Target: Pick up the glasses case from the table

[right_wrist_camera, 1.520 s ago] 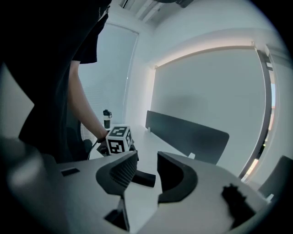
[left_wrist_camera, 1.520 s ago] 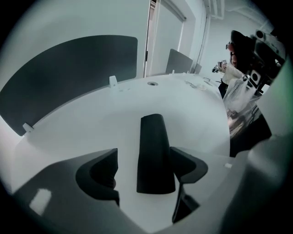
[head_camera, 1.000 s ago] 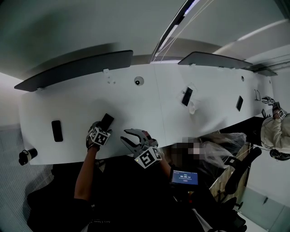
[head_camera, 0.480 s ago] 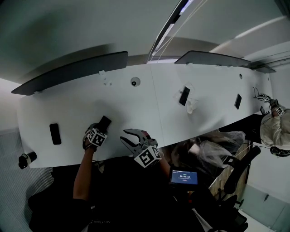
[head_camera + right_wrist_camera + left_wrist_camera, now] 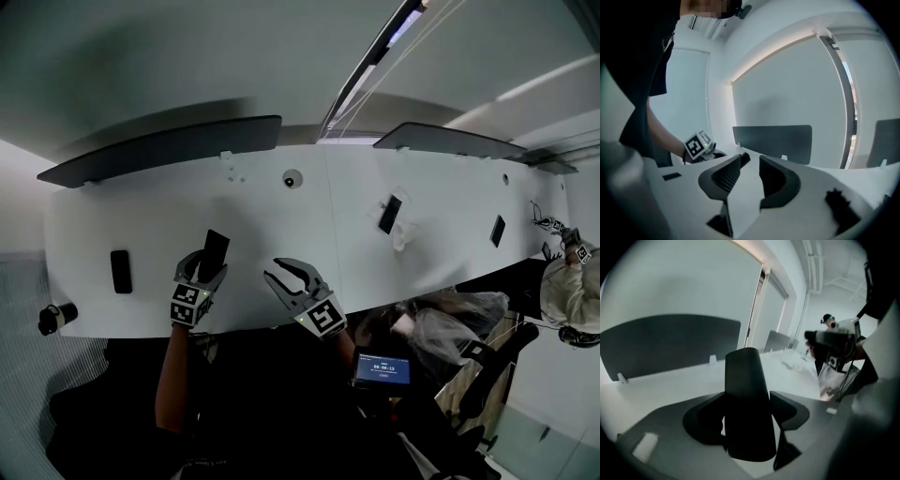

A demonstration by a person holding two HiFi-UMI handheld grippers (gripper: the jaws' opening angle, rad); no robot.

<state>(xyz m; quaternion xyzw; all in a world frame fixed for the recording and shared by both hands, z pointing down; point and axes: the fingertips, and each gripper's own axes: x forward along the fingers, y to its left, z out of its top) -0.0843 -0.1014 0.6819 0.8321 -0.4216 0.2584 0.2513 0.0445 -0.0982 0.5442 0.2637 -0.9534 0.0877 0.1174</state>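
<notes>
Left claw (image 5: 204,267) clamped on glasses case (image 5: 217,246), case held above tabletop (image 5: 141,216); right claw (image 5: 753,160) narrow gap, empty, hovering alongside.

I'm reading the glasses case (image 5: 746,399) as smooth, matt black. The table (image 5: 281,230) is looking smooth, white, faintly sheened.

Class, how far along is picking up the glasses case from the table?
Done: the left gripper's jaws have just closed on the black glasses case. In hand: the case looks raised off the white table, tilted up. Left: little, perhaps lifting it clear. The right gripper is empty, jaws apart.
</notes>
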